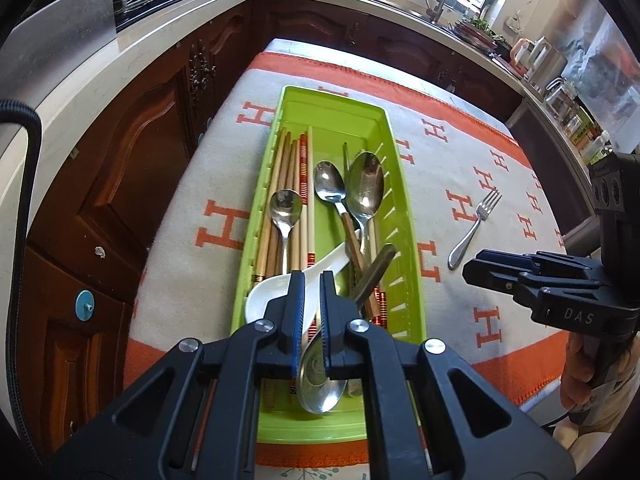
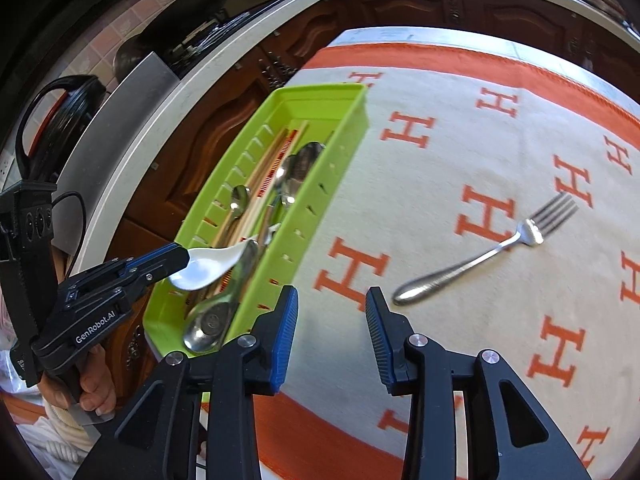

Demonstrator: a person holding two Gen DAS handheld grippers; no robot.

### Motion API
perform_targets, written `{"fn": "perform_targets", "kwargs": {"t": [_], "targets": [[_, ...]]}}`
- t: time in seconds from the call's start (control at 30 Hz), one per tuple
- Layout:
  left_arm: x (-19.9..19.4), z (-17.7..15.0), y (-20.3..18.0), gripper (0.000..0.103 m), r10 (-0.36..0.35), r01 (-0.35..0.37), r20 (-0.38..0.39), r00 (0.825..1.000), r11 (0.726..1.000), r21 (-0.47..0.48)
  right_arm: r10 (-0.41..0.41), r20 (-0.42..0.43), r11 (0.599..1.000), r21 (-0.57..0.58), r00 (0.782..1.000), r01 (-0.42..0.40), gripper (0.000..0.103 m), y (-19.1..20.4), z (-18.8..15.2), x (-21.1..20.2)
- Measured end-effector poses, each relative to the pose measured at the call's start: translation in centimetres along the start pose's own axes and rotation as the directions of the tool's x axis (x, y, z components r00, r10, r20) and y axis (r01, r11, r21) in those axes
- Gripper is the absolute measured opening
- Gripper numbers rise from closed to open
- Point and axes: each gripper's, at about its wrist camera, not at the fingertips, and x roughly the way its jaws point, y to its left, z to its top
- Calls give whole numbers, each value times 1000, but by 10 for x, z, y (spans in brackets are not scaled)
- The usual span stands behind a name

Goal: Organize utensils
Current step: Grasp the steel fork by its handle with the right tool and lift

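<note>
The table (image 1: 280, 46) was covered by a white cloth (image 1: 460, 152) with an orange border and rows of orange H letters. A long green tray (image 1: 404, 208) lay directly on the cloth toward its left side, running away from the cameras. A metal fork (image 2: 486, 256) lay on the cloth well apart to the tray's right, tines pointing away.

A lime-green tray (image 1: 408, 216) is seen at the centre of the left wrist view, filled with silver spoons (image 1: 364, 190), a white ceramic spoon (image 1: 280, 284) and tan chopsticks (image 1: 280, 184) banded in orange-red. The table is covered by a cream cloth (image 2: 420, 184) patterned with orange H letters and edged by an orange border, on which a silver fork (image 2: 492, 250) is shown at the right. Black bodies with blue finger pads (image 2: 286, 336) are worn by each hand-held gripper, and dark red-brown cabinets (image 1: 132, 152) are visible at the left.
</note>
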Motion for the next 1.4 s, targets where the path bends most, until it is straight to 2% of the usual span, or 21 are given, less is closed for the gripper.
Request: {"fn": "perform_targets", "kwargs": {"t": [0.33, 0.57, 0.83, 1.17, 1.3, 1.4], "targets": [[-1, 7, -40, 4, -56, 56, 2, 998, 995, 82, -32, 38, 992, 122, 999, 27, 36, -48, -4, -8], [4, 13, -76, 4, -99, 99, -8, 995, 984, 148, -75, 73, 972, 229, 994, 57, 36, -83, 2, -6], [21, 17, -102, 4, -121, 127, -43, 992, 976, 178, -110, 37, 947, 306, 993, 93, 36, -108, 18, 18], [35, 21, -100, 4, -120, 129, -65, 991, 979, 159, -254, 49, 951, 196, 966, 240, 32, -93, 44, 39], [37, 23, -96, 4, -121, 129, -66, 991, 981, 143, -331, 64, 939, 119, 941, 322, 26, -83, 47, 46], [39, 25, -93, 4, -126, 134, -68, 990, 982, 132, -338, 82, 939, 100, 938, 329, 21, -81, 43, 45]]}}
